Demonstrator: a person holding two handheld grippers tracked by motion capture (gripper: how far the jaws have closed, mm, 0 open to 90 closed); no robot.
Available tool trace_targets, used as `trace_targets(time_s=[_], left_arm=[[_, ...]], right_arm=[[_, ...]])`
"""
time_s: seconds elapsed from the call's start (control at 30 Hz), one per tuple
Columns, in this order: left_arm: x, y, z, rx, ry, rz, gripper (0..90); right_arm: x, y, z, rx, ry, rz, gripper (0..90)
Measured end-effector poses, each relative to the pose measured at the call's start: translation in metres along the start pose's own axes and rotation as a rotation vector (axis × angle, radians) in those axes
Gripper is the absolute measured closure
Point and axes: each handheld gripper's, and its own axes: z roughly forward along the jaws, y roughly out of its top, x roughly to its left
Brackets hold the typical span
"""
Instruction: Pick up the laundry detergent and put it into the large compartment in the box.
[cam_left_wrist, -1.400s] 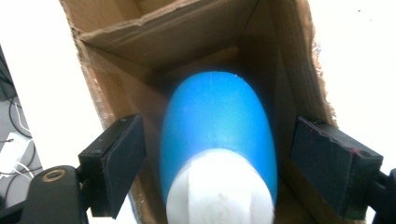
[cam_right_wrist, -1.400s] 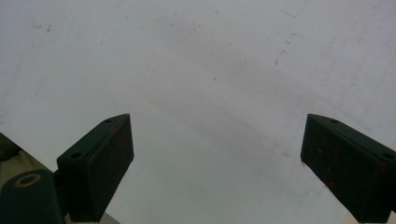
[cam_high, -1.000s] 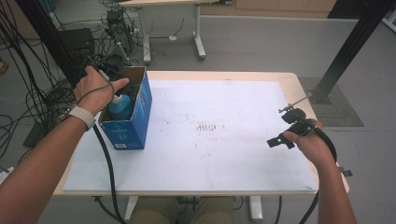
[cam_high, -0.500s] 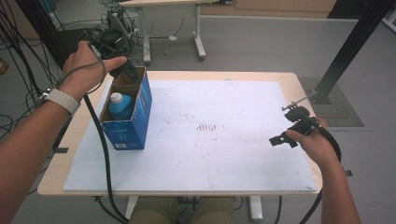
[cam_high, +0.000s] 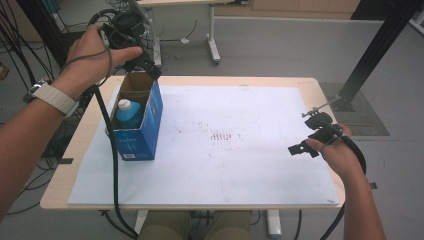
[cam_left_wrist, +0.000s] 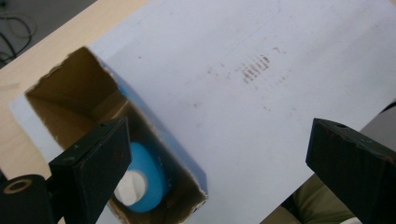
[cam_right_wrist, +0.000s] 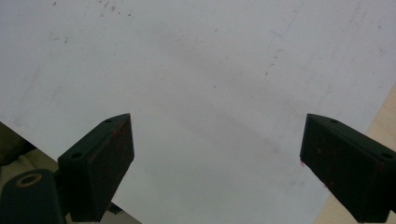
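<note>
- High view: A person's left gripper (cam_high: 142, 62) hangs above the far end of an open blue cardboard box (cam_high: 137, 122), where a blue bottle (cam_high: 128, 113) with a white cap stands upright at the near end. The box rests on the left part of a white mat (cam_high: 240, 145) covering a pale wooden table (cam_high: 310, 85). The right gripper (cam_high: 312, 142) hovers low over the mat's right edge, well apart from the box.
- Left gripper view: The black, flat-faced jaws stand wide and empty over the box (cam_left_wrist: 154, 140); its raw brown inner walls look rough-cut, and the bottle (cam_left_wrist: 142, 179) is rounded and smooth, probably plastic. Reaching the bottle well calls for a straight descent, jaws clear of the cardboard walls, closing below the cap.
- Right gripper view: Jaws spread wide, holding nothing, above the faintly smudged mat (cam_right_wrist: 210, 84).
</note>
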Motion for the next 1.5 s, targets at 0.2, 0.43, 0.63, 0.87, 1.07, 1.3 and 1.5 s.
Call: trace_targets(time_s=[0.2, 0.43, 0.63, 0.87, 1.07, 1.3, 1.5], left_arm=[[-0.002, 0.007, 0.005, -0.006, -0.029, 0.093, 7.6], [-0.009, 0.019, 0.018, 0.012, -0.082, 0.229, 7.5], [-0.017, 0.025, 0.034, 0.029, -0.128, 0.324, 7.7], [-0.036, 0.03, 0.052, 0.086, -0.103, 0.387, 7.7], [-0.043, 0.028, 0.062, 0.087, -0.12, 0.439, 7.9], [-0.049, 0.029, 0.074, 0.102, -0.159, 0.51, 8.0], [-0.055, 0.026, 0.088, 0.116, -0.179, 0.557, 7.9]], right_arm=[[0.001, -0.001, 0.0, 0.003, 0.001, 0.009, 9.8], [0.0, -0.001, 0.0, 0.0, 0.004, 0.015, 9.8], [-0.001, -0.004, 0.001, 0.003, 0.006, 0.031, 9.7], [0.0, -0.008, 0.003, 0.003, 0.007, 0.037, 9.6], [0.002, -0.01, 0.001, 0.001, 0.002, 0.038, 9.4], [0.004, -0.012, 0.0, -0.002, 0.0, 0.041, 9.2], [0.005, -0.012, 0.001, -0.005, 0.0, 0.041, 9.1]])
